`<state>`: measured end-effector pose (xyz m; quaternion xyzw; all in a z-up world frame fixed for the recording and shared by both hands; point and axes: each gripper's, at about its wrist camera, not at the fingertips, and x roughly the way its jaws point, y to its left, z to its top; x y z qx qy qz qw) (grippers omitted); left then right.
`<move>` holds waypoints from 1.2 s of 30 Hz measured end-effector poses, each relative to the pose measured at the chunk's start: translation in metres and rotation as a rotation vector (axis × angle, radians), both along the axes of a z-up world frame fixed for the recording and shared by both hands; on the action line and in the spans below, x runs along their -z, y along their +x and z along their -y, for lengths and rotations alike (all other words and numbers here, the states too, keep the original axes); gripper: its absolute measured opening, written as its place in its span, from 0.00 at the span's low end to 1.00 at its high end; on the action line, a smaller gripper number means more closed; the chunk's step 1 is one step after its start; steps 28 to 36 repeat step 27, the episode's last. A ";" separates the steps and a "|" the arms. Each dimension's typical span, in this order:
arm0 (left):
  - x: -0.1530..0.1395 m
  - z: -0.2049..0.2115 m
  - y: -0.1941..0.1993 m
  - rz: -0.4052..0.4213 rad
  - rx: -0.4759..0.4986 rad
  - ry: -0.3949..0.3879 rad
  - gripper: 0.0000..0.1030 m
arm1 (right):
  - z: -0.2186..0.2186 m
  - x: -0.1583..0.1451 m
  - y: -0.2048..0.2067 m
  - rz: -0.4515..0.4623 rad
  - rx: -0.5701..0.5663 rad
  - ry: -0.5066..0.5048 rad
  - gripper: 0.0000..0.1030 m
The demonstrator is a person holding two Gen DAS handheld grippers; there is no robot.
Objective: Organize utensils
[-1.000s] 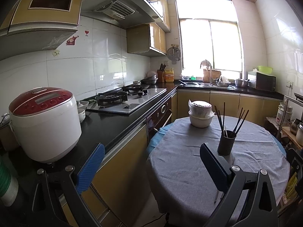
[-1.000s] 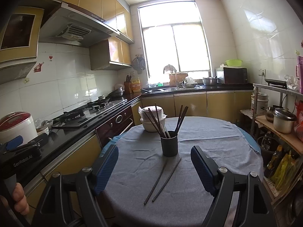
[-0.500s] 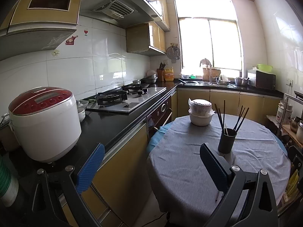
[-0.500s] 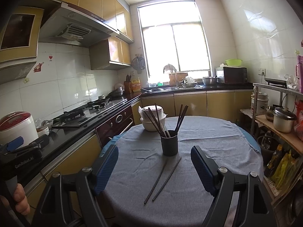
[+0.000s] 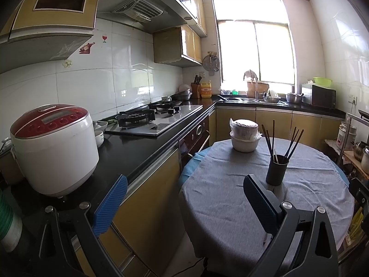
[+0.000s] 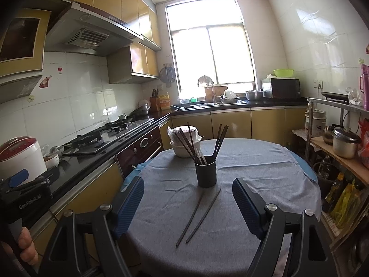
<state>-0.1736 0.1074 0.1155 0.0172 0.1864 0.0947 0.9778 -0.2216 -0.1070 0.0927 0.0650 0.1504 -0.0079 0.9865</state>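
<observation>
A utensil cup (image 6: 206, 172) is standing near the middle of the table (image 6: 253, 161), chopsticks leaning inside it. Two loose chopsticks (image 6: 198, 217) are lying just before it, toward the near edge. Stacked bowls (image 6: 185, 144) are sitting behind it, toward the far-left edge.

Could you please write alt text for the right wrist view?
Two dark chopsticks lie loose on a grey-clothed round table, in front of a dark utensil cup holding more chopsticks. The open right gripper hovers empty before them, kitchen counters behind.
</observation>
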 end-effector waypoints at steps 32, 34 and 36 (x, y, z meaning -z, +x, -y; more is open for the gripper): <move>0.000 0.004 -0.002 0.005 0.016 0.010 0.98 | -0.009 0.006 0.007 -0.028 -0.025 -0.029 0.79; 0.000 0.004 -0.002 0.005 0.016 0.010 0.98 | -0.009 0.006 0.007 -0.028 -0.025 -0.029 0.79; 0.000 0.004 -0.002 0.005 0.016 0.010 0.98 | -0.009 0.006 0.007 -0.028 -0.025 -0.029 0.79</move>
